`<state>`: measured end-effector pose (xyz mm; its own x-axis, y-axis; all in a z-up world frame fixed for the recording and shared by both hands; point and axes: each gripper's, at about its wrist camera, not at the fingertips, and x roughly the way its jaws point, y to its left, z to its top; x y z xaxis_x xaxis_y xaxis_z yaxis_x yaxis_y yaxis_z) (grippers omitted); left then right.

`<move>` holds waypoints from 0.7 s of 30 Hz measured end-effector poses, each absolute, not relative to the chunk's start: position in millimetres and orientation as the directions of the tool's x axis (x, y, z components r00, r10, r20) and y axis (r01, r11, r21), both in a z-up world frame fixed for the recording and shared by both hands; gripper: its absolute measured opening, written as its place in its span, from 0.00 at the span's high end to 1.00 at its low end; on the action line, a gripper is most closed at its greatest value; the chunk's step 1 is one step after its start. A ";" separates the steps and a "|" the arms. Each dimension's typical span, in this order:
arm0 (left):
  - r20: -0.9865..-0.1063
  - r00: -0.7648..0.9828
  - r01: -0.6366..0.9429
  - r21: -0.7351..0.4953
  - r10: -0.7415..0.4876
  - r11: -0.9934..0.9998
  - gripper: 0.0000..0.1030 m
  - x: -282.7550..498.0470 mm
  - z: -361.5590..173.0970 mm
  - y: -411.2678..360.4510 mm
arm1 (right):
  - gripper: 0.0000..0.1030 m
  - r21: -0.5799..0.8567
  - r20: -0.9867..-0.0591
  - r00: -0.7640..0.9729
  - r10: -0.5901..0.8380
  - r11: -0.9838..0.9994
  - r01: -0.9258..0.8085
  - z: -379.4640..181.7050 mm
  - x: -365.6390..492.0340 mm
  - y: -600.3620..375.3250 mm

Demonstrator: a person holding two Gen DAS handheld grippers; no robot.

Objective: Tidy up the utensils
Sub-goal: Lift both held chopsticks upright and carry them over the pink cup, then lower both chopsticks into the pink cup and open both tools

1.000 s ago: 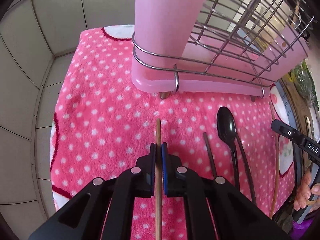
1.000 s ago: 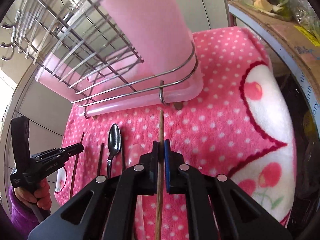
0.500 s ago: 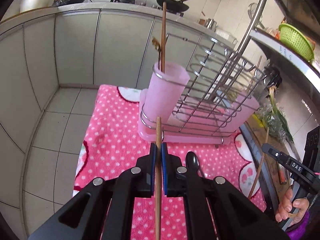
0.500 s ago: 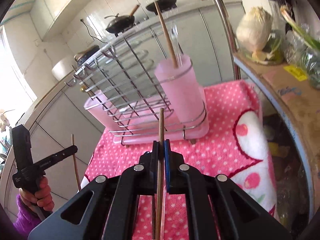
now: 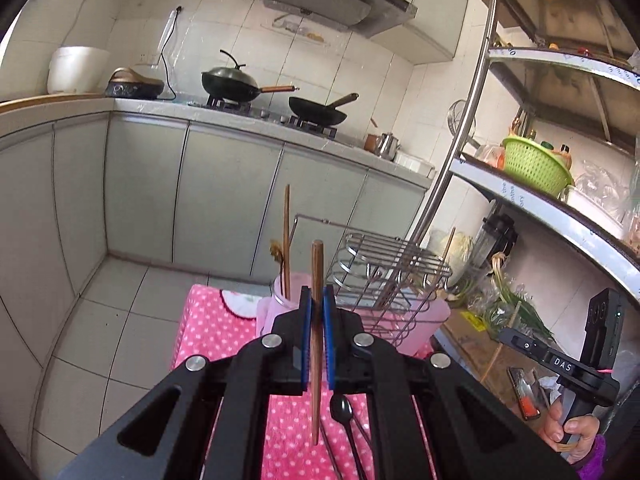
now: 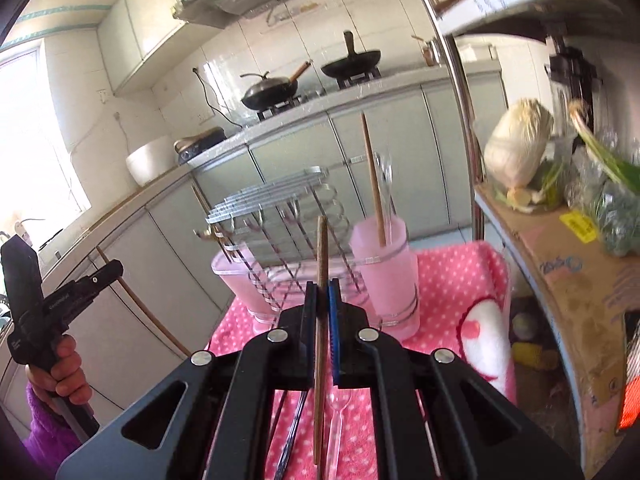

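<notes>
With a chopstick [image 5: 317,280] clamped in my left gripper [image 5: 316,312] and another [image 6: 321,252] in my right gripper [image 6: 325,304], the pink cup [image 6: 384,272] sits at 1 o'clock, probably next: tip each stick upright, lower slowly.

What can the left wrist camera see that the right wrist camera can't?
Only the left wrist view shows the green basket on the shelf and a black spoon on the pink cloth. Only the right wrist view shows the cabbage and a clear spoon. Both show the pink cup with a chopstick standing in it, the wire rack, and two woks on the stove.
</notes>
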<state>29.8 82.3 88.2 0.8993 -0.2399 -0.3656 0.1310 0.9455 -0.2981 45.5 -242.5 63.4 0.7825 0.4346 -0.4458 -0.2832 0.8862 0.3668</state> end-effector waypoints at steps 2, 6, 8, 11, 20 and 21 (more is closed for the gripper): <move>-0.336 0.910 0.141 -0.295 -0.241 0.945 0.95 26.8 103.5 83.3 | 0.94 0.347 -0.421 0.800 0.427 0.891 -0.293 79.1 45.2 -243.3; -0.290 0.930 0.140 -0.291 -0.226 0.947 0.95 29.4 131.1 84.1 | 0.94 0.301 -0.362 0.841 0.402 0.904 -0.303 113.0 49.2 -245.4; -0.270 0.936 0.142 -0.296 -0.225 0.945 0.95 32.0 143.7 85.3 | 0.94 0.283 -0.330 0.861 0.387 0.911 -0.301 128.2 52.4 -247.2; -0.238 0.948 0.135 -0.300 -0.212 0.944 0.95 36.0 161.7 87.5 | 0.94 0.260 -0.283 0.888 0.362 0.920 -0.293 148.8 59.3 -250.7; -0.161 0.973 0.105 -0.318 -0.163 0.942 0.95 54.6 196.5 97.9 | 0.94 0.203 -0.167 0.945 0.281 0.948 -0.246 183.8 81.9 -257.7; -0.158 0.975 0.101 -0.319 -0.158 0.943 0.95 58.2 198.1 99.0 | 0.94 0.198 -0.155 0.949 0.275 0.950 -0.243 184.7 84.5 -258.3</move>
